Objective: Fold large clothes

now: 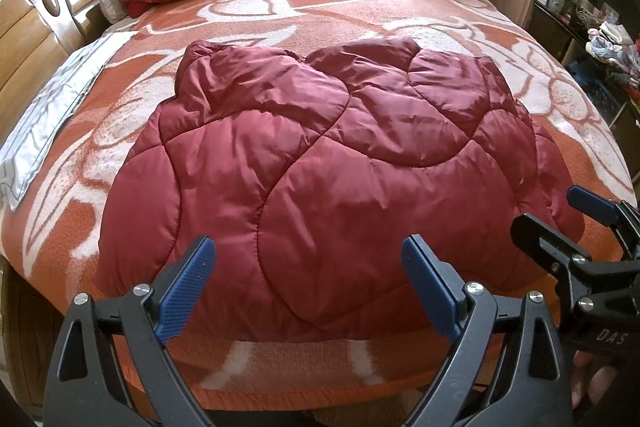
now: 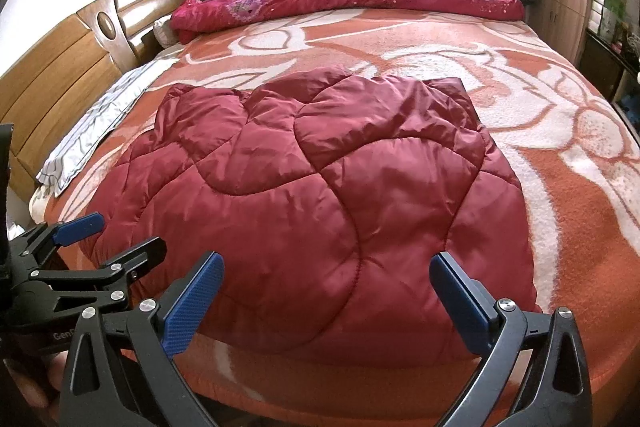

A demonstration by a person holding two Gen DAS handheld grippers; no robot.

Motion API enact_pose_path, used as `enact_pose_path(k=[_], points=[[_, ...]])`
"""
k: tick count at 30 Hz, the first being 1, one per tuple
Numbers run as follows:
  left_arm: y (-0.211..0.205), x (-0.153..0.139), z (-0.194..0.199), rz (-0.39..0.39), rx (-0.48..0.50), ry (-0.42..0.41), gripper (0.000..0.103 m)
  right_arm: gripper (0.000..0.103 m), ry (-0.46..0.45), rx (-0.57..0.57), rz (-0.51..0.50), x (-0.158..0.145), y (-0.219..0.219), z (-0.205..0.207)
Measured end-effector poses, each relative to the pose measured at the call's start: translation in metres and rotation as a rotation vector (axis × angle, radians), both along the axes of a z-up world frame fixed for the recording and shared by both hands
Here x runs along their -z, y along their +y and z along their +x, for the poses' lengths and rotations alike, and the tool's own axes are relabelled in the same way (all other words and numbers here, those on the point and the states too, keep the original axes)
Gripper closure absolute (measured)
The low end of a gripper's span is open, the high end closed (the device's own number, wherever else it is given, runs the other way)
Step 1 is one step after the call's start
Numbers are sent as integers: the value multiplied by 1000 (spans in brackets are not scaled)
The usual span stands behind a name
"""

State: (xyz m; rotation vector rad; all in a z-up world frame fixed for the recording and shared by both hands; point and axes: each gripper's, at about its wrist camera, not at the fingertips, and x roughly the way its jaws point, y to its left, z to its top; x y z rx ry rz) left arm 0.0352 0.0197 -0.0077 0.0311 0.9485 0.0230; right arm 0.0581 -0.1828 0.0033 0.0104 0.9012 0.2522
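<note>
here the red quilted jacket (image 1: 320,187) lies spread on the orange blanket (image 1: 360,23), filling the middle of both views. the left gripper (image 1: 308,291) and right gripper (image 2: 326,299) hover at its near hem around 6 o'clock, fingers wide apart, empty. it looks puffy, light and slippery; pinching a stitched seam at the hem corners should hold best.
</note>
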Motion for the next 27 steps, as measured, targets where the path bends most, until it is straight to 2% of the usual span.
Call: enact_pose_path(k=[27], points=[[-2, 2, 2, -2, 5, 2, 8, 0, 0, -1, -1, -1, 0, 0]])
